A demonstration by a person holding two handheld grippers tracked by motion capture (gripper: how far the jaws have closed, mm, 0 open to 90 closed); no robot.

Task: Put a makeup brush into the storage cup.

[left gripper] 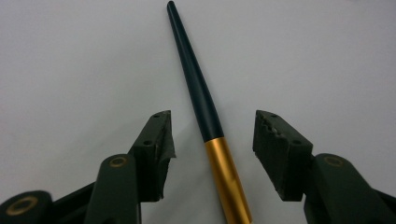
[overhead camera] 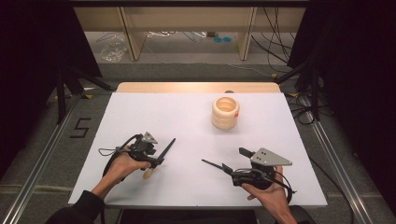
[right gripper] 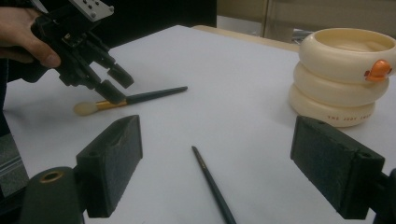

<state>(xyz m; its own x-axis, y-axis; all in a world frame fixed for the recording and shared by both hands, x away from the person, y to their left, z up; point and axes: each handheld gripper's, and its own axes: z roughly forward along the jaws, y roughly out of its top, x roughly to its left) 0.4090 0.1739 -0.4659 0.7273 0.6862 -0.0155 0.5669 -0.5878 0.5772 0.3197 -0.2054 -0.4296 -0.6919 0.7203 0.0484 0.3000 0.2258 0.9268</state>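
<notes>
White matte counter point(overhead camera: 154, 112): in order. Cream ringed plastic holder point(right gripper: 343, 74) with orange duck bill carries small lettering, too blurred in the right gripper view to read. Dark-handled, gold-ferruled makeup brush point(left gripper: 208, 119) lies flat between the half-parted left claw point(left gripper: 212, 135), untouched. Thin dark brush point(right gripper: 212, 184) lies before the wide-standing right claw point(right gripper: 233, 163).

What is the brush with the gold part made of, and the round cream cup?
Brush: dark glossy handle, probably painted wood or plastic; its gold band shines like metal. Cream cup: smooth, slightly shiny stacked rings, likely ceramic or plastic.
</notes>
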